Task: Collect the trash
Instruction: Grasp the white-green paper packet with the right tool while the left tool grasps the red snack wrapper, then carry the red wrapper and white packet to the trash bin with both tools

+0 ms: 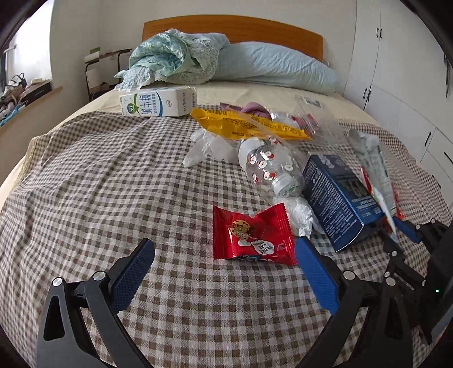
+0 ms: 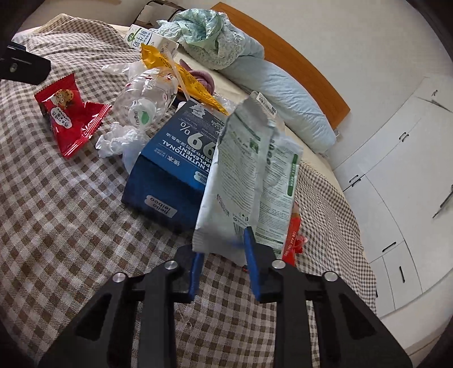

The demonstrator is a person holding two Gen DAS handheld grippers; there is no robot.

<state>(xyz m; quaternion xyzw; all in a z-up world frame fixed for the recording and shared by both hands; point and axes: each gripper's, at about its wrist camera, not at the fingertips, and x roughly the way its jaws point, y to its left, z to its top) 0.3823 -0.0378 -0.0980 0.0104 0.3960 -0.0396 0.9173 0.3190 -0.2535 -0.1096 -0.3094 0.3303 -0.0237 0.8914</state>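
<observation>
Trash lies on a checked bed cover (image 1: 99, 198). My left gripper (image 1: 223, 249) is open low over the cover, just in front of a red cookie wrapper (image 1: 250, 233), also in the right wrist view (image 2: 70, 113). My right gripper (image 2: 223, 249) is shut on a white and green pouch (image 2: 246, 175) and holds it upright above the cover; the pouch also shows in the left wrist view (image 1: 373, 169). Behind it lie a blue box (image 2: 172, 164), a clear plastic bottle (image 2: 147, 93), crumpled white paper (image 2: 119, 138), a yellow wrapper (image 1: 243, 121) and a milk carton (image 1: 158, 102).
A blue pillow (image 1: 277, 65) and a bundled green quilt (image 1: 175, 56) lie by the wooden headboard (image 1: 235, 27). White wardrobes (image 2: 396, 158) stand along the right side of the bed. A red packet (image 2: 293, 237) lies under the pouch.
</observation>
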